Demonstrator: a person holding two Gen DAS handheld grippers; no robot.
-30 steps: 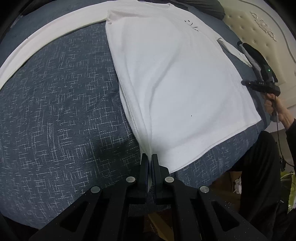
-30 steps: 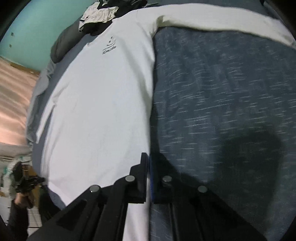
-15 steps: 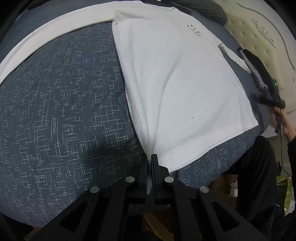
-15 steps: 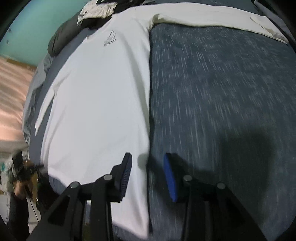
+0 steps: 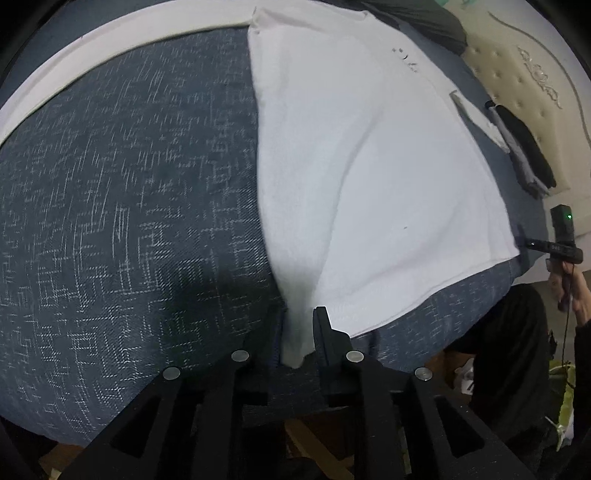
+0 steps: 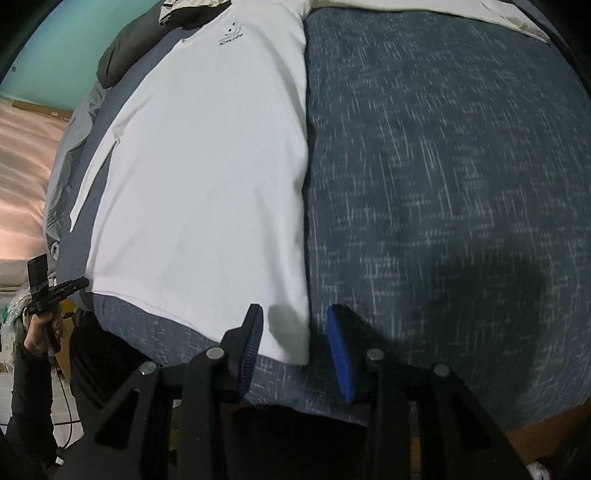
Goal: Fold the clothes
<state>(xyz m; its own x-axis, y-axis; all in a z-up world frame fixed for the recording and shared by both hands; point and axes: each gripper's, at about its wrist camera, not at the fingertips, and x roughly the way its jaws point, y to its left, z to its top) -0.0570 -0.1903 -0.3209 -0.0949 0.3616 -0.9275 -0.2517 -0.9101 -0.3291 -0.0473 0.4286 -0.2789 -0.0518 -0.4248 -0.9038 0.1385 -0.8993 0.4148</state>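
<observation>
A white long-sleeved shirt (image 5: 369,166) lies flat on a dark blue bedspread (image 5: 129,221), with one sleeve (image 5: 110,48) stretched out to the far left. My left gripper (image 5: 298,332) is at the shirt's near hem corner. Its jaws are opening, and the corner hangs loose between the fingers. In the right wrist view the shirt (image 6: 207,166) lies left of centre. My right gripper (image 6: 295,343) stands open, its blue pads (image 6: 338,350) either side of the other hem corner, which rests on the bed. Each gripper also shows small in the other's view: right gripper (image 5: 557,247), left gripper (image 6: 55,288).
Dark clothes (image 5: 417,18) are piled at the far end of the bed, and black garments (image 5: 524,147) lie by the cream tufted headboard (image 5: 517,74). A person's dark trousers (image 5: 509,350) stand against the near bed edge. A teal wall (image 6: 55,55) is behind.
My right gripper opened, let go of the hem corner and drew back toward the near bed edge. My left gripper's jaws, shut on the other corner before, have parted.
</observation>
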